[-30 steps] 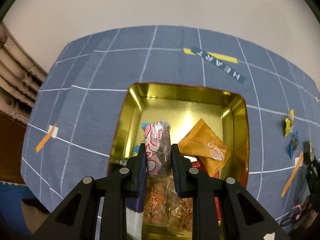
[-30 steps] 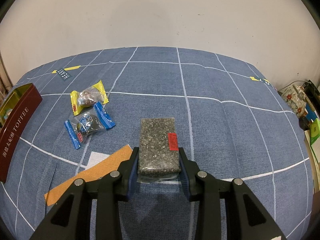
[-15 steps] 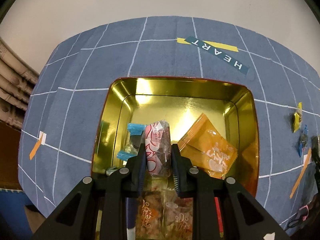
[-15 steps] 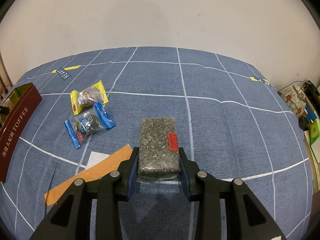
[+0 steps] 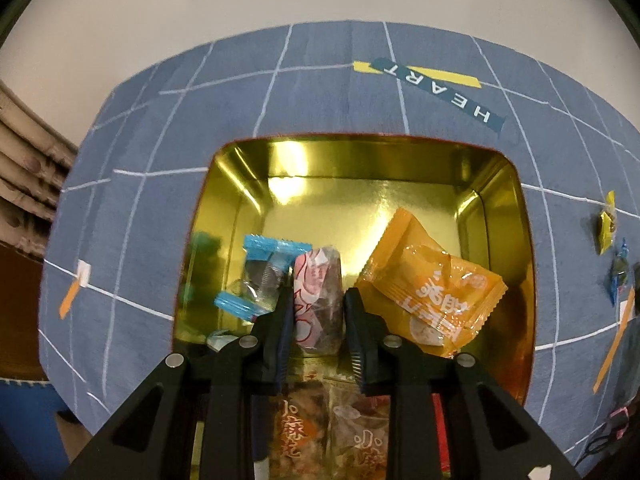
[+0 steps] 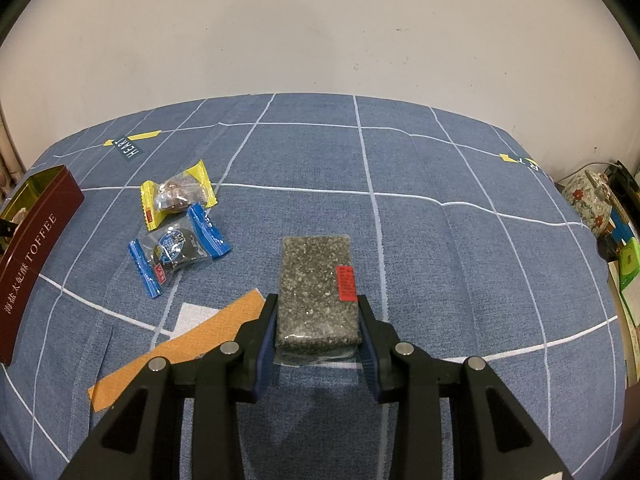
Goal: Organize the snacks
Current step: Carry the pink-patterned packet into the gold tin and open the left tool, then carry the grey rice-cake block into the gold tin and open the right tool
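Note:
In the left wrist view my left gripper point(image 5: 318, 300) points down into the gold tin point(image 5: 360, 156). A pink-wrapped snack point(image 5: 318, 280) stands upright between its pads, which still touch it as the jaws begin opening. In the tin lie an orange packet point(image 5: 432, 292), a light-blue wrapped candy point(image 5: 260, 276) and several clear packets under the fingers. In the right wrist view my right gripper point(image 6: 317, 304) is shut on a grey speckled bar point(image 6: 316, 276) lying on the blue cloth. A yellow-wrapped candy point(image 6: 178, 196) and a blue-wrapped candy point(image 6: 178, 250) lie to its left.
The tin's maroon side point(image 6: 32, 248), lettered TOFFEE, stands at the far left of the right wrist view. An orange tape strip point(image 6: 180, 348) lies by the right gripper's left finger. A flowered teapot point(image 6: 586, 204) and clutter sit past the table's right edge.
My left gripper has sunk toward the tin with the pink snack, so the tin fills more of the view. The right gripper and the bar have not moved.

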`<state>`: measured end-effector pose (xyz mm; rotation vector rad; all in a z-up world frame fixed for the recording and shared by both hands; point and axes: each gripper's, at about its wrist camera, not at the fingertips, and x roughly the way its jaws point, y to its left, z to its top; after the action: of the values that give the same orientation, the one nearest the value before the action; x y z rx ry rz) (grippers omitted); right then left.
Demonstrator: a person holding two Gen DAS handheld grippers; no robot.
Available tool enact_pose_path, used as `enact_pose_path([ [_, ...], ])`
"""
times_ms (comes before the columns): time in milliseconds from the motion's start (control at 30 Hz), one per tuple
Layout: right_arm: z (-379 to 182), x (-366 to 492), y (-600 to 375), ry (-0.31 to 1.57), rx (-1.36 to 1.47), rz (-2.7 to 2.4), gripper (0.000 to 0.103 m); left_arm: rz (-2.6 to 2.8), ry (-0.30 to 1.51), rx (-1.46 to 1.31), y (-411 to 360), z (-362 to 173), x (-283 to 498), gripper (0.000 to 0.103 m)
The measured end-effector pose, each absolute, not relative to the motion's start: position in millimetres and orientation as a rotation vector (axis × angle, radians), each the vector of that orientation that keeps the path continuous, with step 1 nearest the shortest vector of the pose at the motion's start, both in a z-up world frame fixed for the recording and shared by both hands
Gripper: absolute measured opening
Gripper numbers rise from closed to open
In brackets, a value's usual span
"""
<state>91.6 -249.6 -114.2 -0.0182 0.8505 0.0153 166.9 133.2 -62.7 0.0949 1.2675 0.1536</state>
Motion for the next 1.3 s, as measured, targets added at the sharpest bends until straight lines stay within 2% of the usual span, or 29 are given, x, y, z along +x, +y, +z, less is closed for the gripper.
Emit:
enact_pose_path([
  [300, -114, 92, -251, 0.85, -0.019, 0.016, 0.037, 0.142, 1.212, 0.093, 127, -38, 160, 0.041],
  [500, -115, 91, -250, 0.851, -0.019, 0.016, 0.037, 0.117, 1.159, 0.109, 118, -18, 144, 0.046],
  [667, -115, 91, -251, 0.851, -0.013, 0.019, 0.037, 0.11, 1.135, 0.086, 126, -9, 126, 0.046],
  [867, -115, 95, -252, 0.862, -0.004, -0.005, 0.043, 0.139, 1.122, 0.071, 143, -9, 101, 0.046],
  [1300, -114, 99, -247, 0.881, 0.007, -0.039, 0.043, 0.224, 1.08, 0.042, 168, -15, 58, 0.047],
])
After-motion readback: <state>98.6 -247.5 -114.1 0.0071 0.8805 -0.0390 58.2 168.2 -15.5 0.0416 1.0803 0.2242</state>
